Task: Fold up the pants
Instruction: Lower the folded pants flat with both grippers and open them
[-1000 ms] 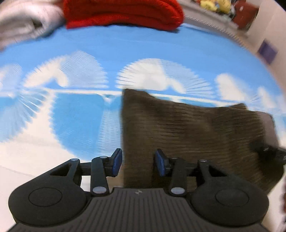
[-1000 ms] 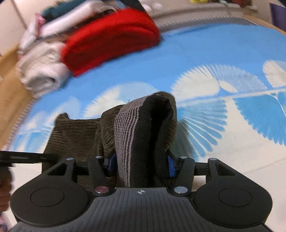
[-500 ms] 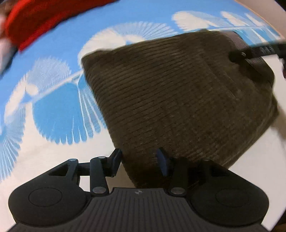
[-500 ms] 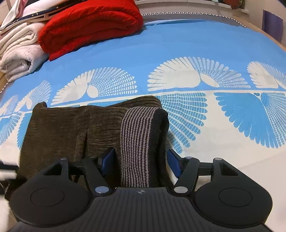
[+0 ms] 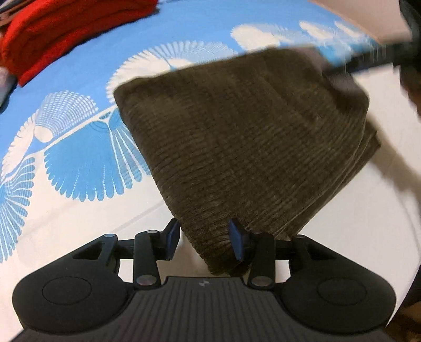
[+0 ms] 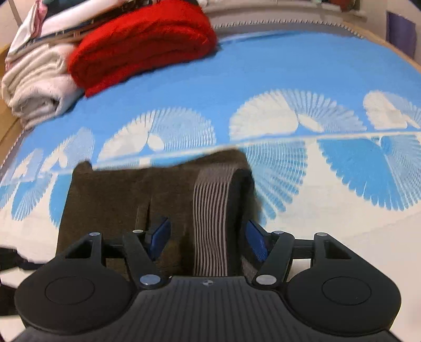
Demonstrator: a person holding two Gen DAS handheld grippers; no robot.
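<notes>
Brown corduroy pants [image 5: 244, 142] lie folded in a compact stack on the blue and white patterned bedspread [image 5: 86, 168]. My left gripper [image 5: 204, 243] is open, its jaws straddling the near corner of the stack. In the right wrist view the pants [image 6: 118, 197] show their striped grey waistband [image 6: 213, 210] standing up between the jaws. My right gripper [image 6: 208, 238] is open wide around the waistband, its blue pads apart from the cloth. The right gripper shows blurred at the far right of the left wrist view [image 5: 368, 61].
A folded red blanket [image 6: 142, 44] and rolled white and pink blankets [image 6: 36, 86] are piled at the far left of the bed. The bed's far edge [image 6: 289, 23] runs along the back, with a wall beyond.
The right gripper has opened wider and let go of the waistband fold, which now rests on the stack. The left gripper has swung around to the stack's near corner, still open.
</notes>
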